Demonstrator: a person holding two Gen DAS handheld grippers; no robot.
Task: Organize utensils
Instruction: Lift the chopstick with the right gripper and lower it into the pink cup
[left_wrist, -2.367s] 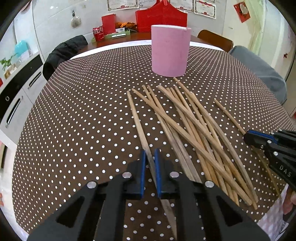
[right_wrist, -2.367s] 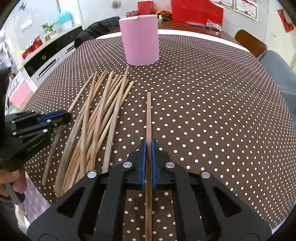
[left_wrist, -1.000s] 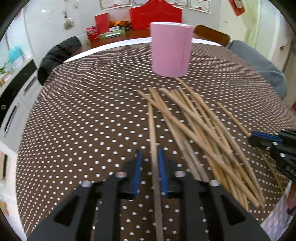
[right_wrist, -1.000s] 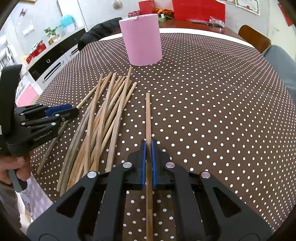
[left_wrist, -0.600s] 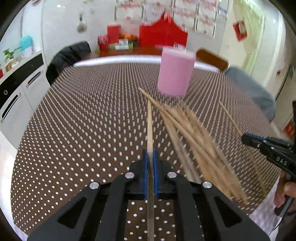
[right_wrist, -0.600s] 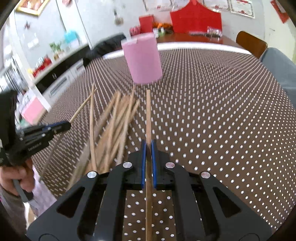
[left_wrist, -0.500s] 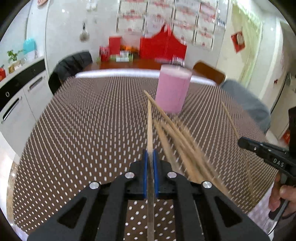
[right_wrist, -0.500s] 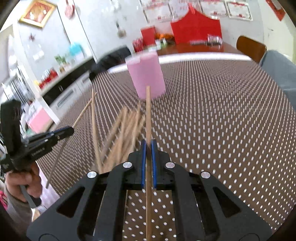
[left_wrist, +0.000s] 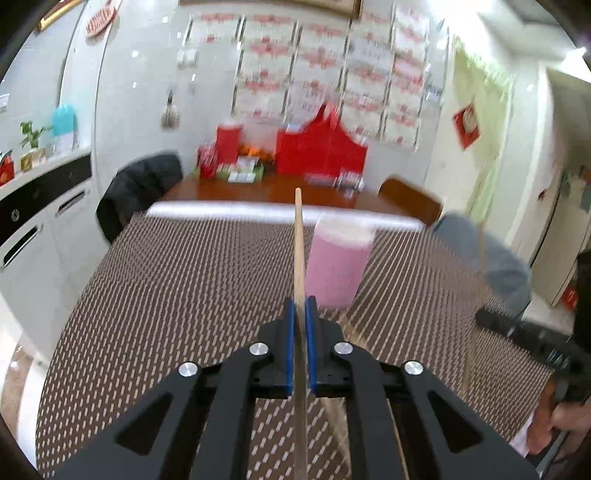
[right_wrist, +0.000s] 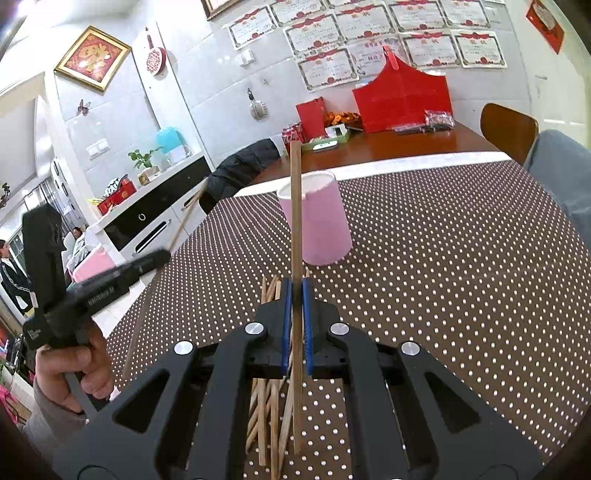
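My left gripper (left_wrist: 300, 306) is shut on a wooden chopstick (left_wrist: 298, 243) and holds it up in the air, tip pointing forward above the table. My right gripper (right_wrist: 295, 286) is shut on another wooden chopstick (right_wrist: 295, 206), also lifted. A pink cylindrical holder (left_wrist: 338, 264) stands upright on the dotted tablecloth ahead of both grippers; it also shows in the right wrist view (right_wrist: 319, 221). Several loose chopsticks (right_wrist: 267, 402) lie on the cloth below the right gripper. The left gripper appears in the right wrist view (right_wrist: 155, 256), the right gripper in the left wrist view (left_wrist: 484, 317).
The round table has a brown white-dotted cloth (right_wrist: 443, 277). Red boxes (right_wrist: 402, 98) and packets sit on a wooden table behind it. A dark jacket hangs on a chair (left_wrist: 142, 188) at the far left, a grey-covered chair (left_wrist: 491, 258) stands at the right. White cabinets (right_wrist: 147, 225) line the left wall.
Both grippers have risen from the table and tilted up, each carrying its chopstick. The left jaws closed on their chopstick about a second ago. The pile stayed on the cloth.
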